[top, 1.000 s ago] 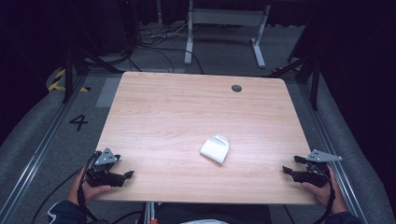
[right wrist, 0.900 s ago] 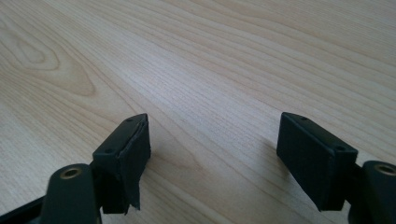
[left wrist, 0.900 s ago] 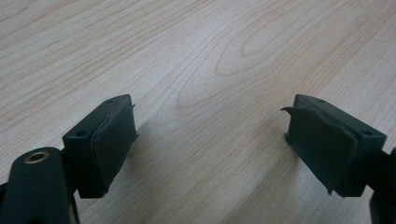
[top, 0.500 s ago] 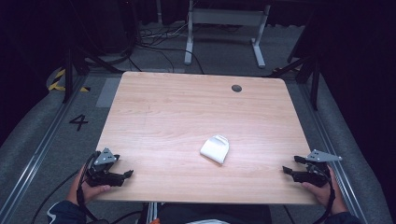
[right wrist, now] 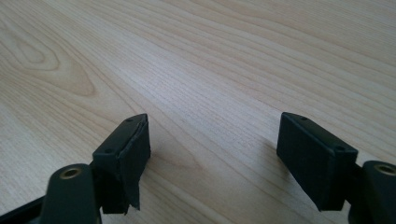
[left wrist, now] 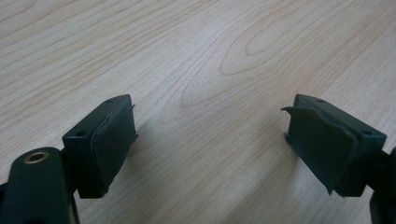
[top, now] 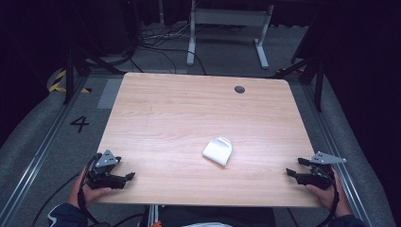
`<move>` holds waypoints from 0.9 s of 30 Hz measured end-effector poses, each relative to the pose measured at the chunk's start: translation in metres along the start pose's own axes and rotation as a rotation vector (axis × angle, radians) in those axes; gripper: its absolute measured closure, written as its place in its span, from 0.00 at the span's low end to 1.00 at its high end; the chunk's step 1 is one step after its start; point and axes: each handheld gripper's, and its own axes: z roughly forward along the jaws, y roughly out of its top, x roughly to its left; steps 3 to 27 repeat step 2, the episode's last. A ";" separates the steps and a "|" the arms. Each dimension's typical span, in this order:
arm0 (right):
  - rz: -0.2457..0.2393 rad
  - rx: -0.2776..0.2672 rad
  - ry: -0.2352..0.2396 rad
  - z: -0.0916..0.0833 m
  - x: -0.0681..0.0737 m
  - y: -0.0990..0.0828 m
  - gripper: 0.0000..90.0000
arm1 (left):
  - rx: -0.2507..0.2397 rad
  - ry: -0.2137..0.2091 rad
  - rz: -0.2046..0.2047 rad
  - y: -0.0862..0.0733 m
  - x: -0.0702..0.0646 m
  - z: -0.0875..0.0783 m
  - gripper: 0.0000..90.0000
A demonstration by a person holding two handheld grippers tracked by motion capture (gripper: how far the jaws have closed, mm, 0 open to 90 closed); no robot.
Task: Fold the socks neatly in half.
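Observation:
A small white folded cloth (top: 218, 151) lies on the light wooden table (top: 189, 113), a little right of the middle and toward the near edge. My left gripper (top: 128, 176) rests at the near left corner, held by a hand, well left of the cloth. Its jaws stand wide apart over bare wood, with nothing between the pads (left wrist: 112, 140). My right gripper (top: 290, 173) sits at the near right corner, right of the cloth. It is open too, its pads (right wrist: 135, 154) framing bare wood.
A dark round grommet hole (top: 239, 89) sits near the table's far right edge. Metal rails (top: 42, 146) run along both sides of the table. Beyond the far edge stand a white desk frame (top: 227, 28) and loose cables (top: 156, 42) on the floor.

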 end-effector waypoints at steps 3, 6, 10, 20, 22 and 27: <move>0.000 -0.001 -0.001 0.000 0.000 0.000 0.29 | 0.000 0.000 -0.001 0.000 0.000 0.000 0.17; 0.000 -0.001 -0.001 0.000 0.000 0.000 0.29 | 0.000 0.000 -0.001 0.000 0.000 0.000 0.17; 0.000 -0.001 -0.001 0.000 0.000 0.000 0.29 | 0.000 0.000 -0.001 0.000 0.000 0.000 0.17; 0.000 -0.001 -0.001 0.000 0.000 0.000 0.29 | 0.000 0.000 -0.001 0.000 0.000 0.000 0.17; 0.000 -0.001 -0.001 0.000 0.000 0.000 0.29 | 0.000 0.000 -0.001 0.000 0.000 0.000 0.17; 0.000 -0.001 -0.001 0.000 0.000 0.000 0.29 | 0.000 0.000 -0.001 0.000 0.000 0.000 0.17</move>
